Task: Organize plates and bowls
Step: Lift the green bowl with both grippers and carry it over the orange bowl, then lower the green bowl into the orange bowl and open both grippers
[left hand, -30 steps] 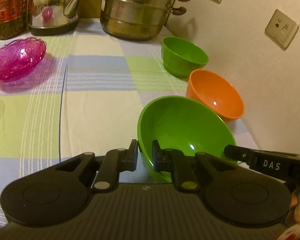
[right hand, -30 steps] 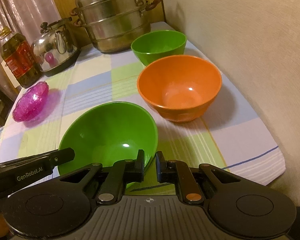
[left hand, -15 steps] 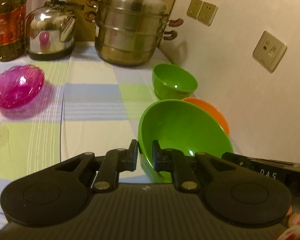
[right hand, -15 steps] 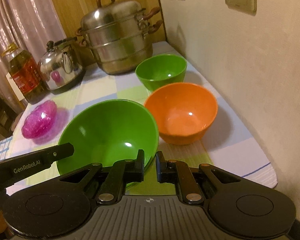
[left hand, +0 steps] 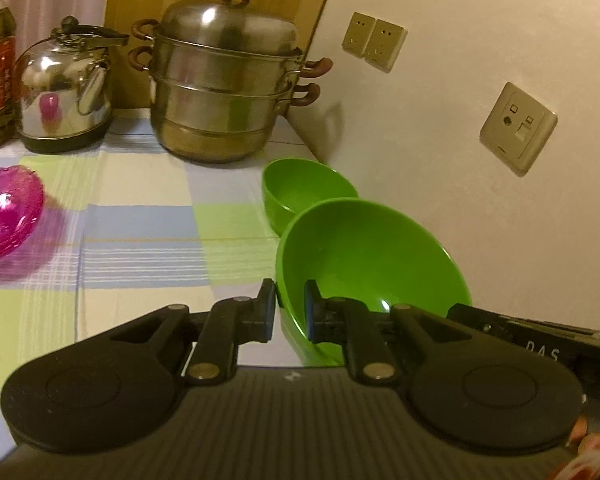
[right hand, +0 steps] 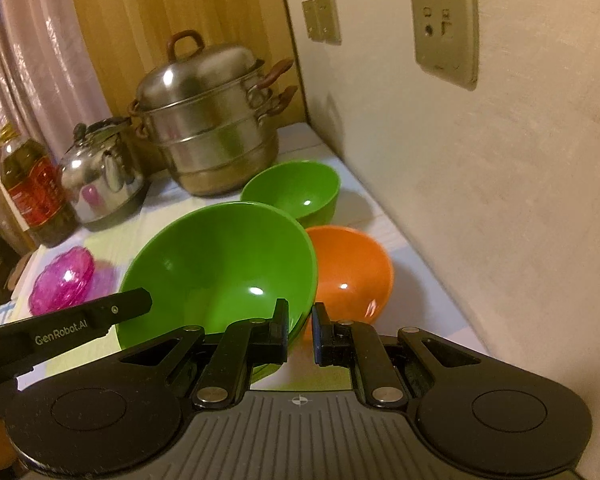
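A large green bowl point(left hand: 374, 258) is held up in the air between both grippers. My left gripper point(left hand: 290, 310) is shut on its left rim. My right gripper point(right hand: 300, 330) is shut on its right rim point(right hand: 296, 320). The bowl point(right hand: 220, 268) hangs tilted over an orange bowl point(right hand: 352, 272) that sits on the checked tablecloth by the wall. The orange bowl is hidden in the left wrist view. A smaller green bowl point(left hand: 304, 194) stands behind it, also in the right wrist view point(right hand: 296, 192).
A pink glass bowl point(left hand: 6, 212) sits at the left. A steel steamer pot point(left hand: 220, 92), a kettle point(left hand: 66, 88) and an oil bottle point(right hand: 34, 192) stand at the back. The wall point(left hand: 480, 100) with sockets runs along the right.
Both grippers lifted the large green bowl off the cloth and carried it right, over the orange bowl.
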